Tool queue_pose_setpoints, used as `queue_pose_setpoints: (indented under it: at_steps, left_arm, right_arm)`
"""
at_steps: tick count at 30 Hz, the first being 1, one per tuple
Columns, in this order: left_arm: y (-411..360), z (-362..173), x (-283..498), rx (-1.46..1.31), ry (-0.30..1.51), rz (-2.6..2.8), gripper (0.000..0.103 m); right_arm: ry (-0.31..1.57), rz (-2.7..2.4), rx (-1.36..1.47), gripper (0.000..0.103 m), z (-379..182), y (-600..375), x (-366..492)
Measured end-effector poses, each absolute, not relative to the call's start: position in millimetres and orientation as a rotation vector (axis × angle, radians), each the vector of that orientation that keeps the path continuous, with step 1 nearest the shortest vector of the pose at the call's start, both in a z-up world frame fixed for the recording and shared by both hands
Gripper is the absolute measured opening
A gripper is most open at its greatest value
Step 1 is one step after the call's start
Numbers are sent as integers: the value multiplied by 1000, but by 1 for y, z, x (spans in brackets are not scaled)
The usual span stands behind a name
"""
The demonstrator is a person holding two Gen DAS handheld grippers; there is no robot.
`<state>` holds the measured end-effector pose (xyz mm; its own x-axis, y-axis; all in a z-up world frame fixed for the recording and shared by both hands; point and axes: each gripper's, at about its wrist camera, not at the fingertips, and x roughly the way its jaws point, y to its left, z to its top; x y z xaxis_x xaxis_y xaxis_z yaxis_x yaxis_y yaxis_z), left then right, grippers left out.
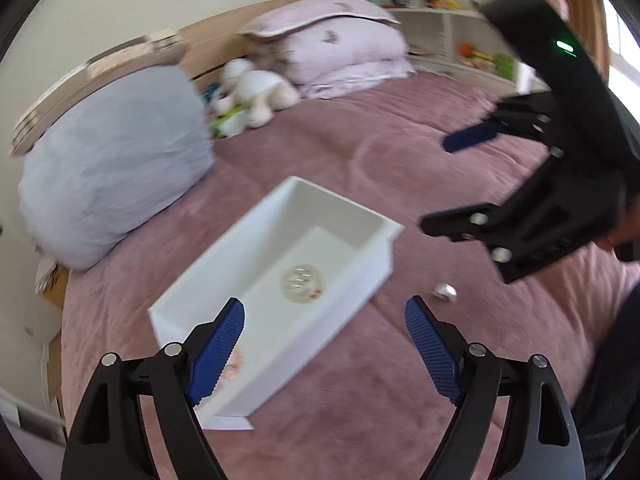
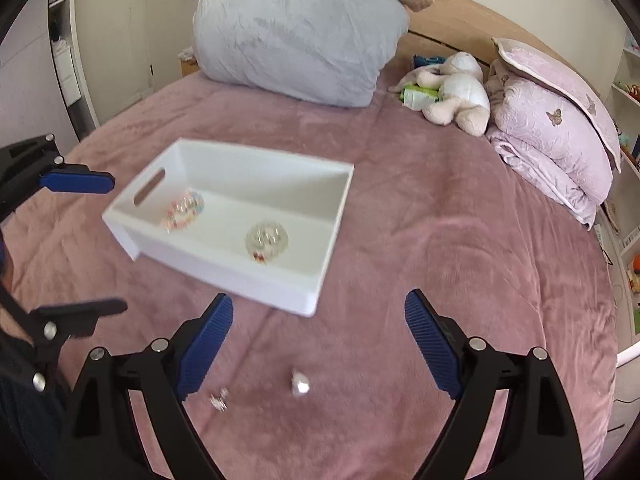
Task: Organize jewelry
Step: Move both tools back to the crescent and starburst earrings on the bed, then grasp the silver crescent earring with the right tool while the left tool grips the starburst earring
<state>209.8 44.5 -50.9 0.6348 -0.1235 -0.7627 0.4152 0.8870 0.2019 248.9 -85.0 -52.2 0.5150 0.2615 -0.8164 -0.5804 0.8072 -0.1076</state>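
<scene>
Two beaded bracelets lie in one white rectangular plastic bin, its long axis diagonal, beyond both released, empty tongs; two small silver pieces lie between the right pair.

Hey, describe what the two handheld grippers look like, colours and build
Both match. The left gripper and right gripper have black plastic linkage arms joined by round silver pins, and each finger carries a long blue ribbed pad. Seen from the left camera, the right gripper's black body shows a small green light. No cables are visible.
</scene>
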Motion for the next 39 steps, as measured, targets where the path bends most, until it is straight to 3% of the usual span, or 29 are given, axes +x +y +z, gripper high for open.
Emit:
queue_pose_setpoints:
  at_steps: [14,24,34,39]
  left_arm:
    - [-28,-133,175,463,991,-524,84]
    - [-35,-174,192,364,1126,-578,84]
    - [-24,-214,209,288,1232,-550,64]
    - [-16,-224,213,241,1233,-531,61]
  right_arm:
    - [1020,525,-498,79,-134,-104,219]
    - [1086,539,-503,58,-167,-101,224]
    - [1133,534,-478,53,-189,-99,237]
    - [1149,528,-471,55,-199,-97,241]
